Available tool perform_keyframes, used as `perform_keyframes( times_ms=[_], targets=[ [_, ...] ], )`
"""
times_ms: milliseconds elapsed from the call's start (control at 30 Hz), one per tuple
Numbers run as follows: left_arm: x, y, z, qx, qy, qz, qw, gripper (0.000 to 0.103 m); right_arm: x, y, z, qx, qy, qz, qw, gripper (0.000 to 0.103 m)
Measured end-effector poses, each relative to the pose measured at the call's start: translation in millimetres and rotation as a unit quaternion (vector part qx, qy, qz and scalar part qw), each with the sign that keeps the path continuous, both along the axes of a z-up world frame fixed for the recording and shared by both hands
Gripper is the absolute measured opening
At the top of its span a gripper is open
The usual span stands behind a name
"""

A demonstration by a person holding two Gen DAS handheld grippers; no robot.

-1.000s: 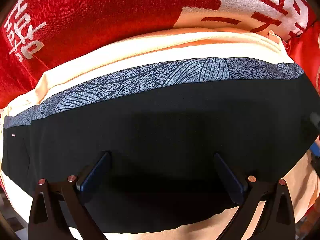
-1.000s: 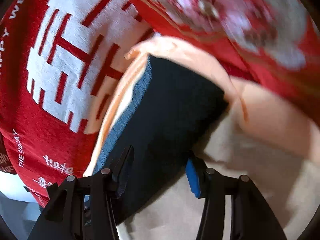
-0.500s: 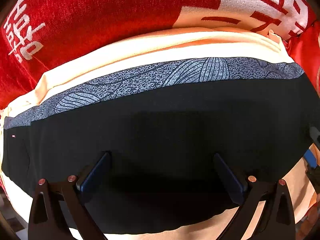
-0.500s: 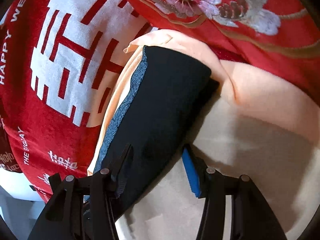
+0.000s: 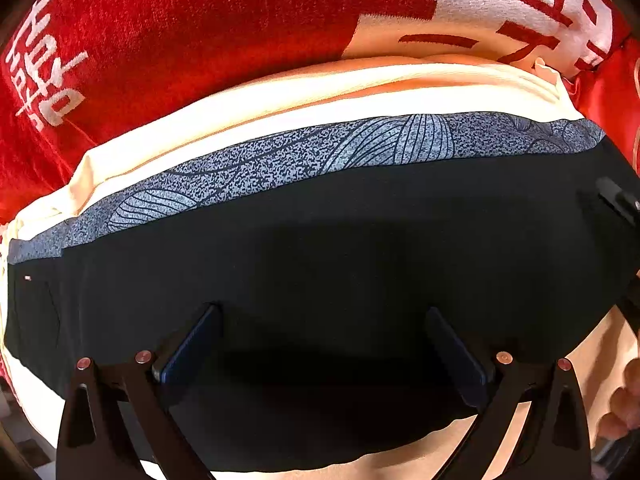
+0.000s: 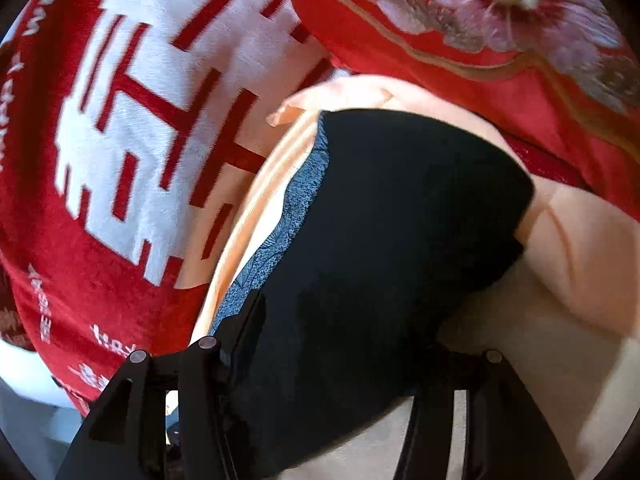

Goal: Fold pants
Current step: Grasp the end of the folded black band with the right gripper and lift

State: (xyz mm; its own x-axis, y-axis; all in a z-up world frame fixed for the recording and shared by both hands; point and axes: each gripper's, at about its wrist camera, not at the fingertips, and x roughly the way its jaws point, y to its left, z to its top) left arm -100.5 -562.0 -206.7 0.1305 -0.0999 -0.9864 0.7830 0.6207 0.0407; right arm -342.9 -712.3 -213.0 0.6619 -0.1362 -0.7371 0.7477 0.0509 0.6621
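Note:
The black pants (image 5: 340, 232) lie folded flat on a peach cloth (image 5: 280, 96), with a grey patterned band (image 5: 320, 156) along their far edge. My left gripper (image 5: 322, 320) is open, its fingers spread wide just over the near part of the pants, holding nothing. In the right wrist view the pants (image 6: 392, 216) fill the middle, with the band (image 6: 296, 216) on their left. My right gripper (image 6: 340, 344) is open with the pants' end lying between its fingers; the right finger's tip is hidden by the cloth.
A red blanket with white lettering (image 5: 160, 32) lies beyond the peach cloth (image 6: 580, 264). A red flowered fabric (image 6: 500, 20) is at the far right. The other gripper's tip (image 5: 618, 200) shows at the pants' right end.
My right gripper has pushed forward over the pants' end, which now covers more of the gap between its fingers. My left gripper has stayed still and open.

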Motion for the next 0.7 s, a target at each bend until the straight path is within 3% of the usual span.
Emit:
perform_keyframes(
  times_ms=[33, 67, 133, 233, 267, 433, 533, 700],
  targets=[
    [-1.5, 0.1, 0.5, -0.001, -0.005, -0.004, 1.0000, 0.103, 1.5, -2.1, 1.5, 0.011, 0.018, 0.003, 1.000, 0.032],
    [-3.2, 0.0, 1.5, -0.001, -0.010, -0.010, 0.9999, 0.103, 5.1, -4.2, 5.7, 0.016, 0.051, 0.016, 0.998, 0.021],
    [-5.3, -0.1, 4.1, -0.001, -0.017, -0.015, 0.9997, 0.103, 8.4, -3.5, 17.0, 0.000, 0.064, 0.036, 0.997, 0.017],
    [-8.1, -0.2, 14.7, -0.022, -0.004, -0.019, 0.9996, 0.078, 14.9, 2.4, 41.1, -0.037, 0.074, 0.064, 0.994, 0.016],
    [-9.1, 0.3, 17.8, -0.026, 0.001, -0.021, 0.9995, 0.076, 15.8, 4.5, 47.6, -0.045, 0.071, 0.068, 0.994, 0.016],
    [-16.1, 4.7, 35.5, -0.093, 0.034, -0.031, 0.9946, 0.076, 24.1, 15.5, 77.2, -0.075, 0.067, 0.097, 0.990, 0.015],
    [-25.3, -2.4, 15.3, -0.088, 0.077, -0.045, 0.9921, 0.076, 36.3, 24.5, 88.8, -0.099, 0.082, 0.126, 0.984, 0.015],
    [-33.8, 2.8, 8.9, -0.103, 0.052, -0.059, 0.9916, 0.077, 62.7, 40.7, 104.7, -0.131, 0.109, 0.172, 0.970, 0.014]
  ],
)
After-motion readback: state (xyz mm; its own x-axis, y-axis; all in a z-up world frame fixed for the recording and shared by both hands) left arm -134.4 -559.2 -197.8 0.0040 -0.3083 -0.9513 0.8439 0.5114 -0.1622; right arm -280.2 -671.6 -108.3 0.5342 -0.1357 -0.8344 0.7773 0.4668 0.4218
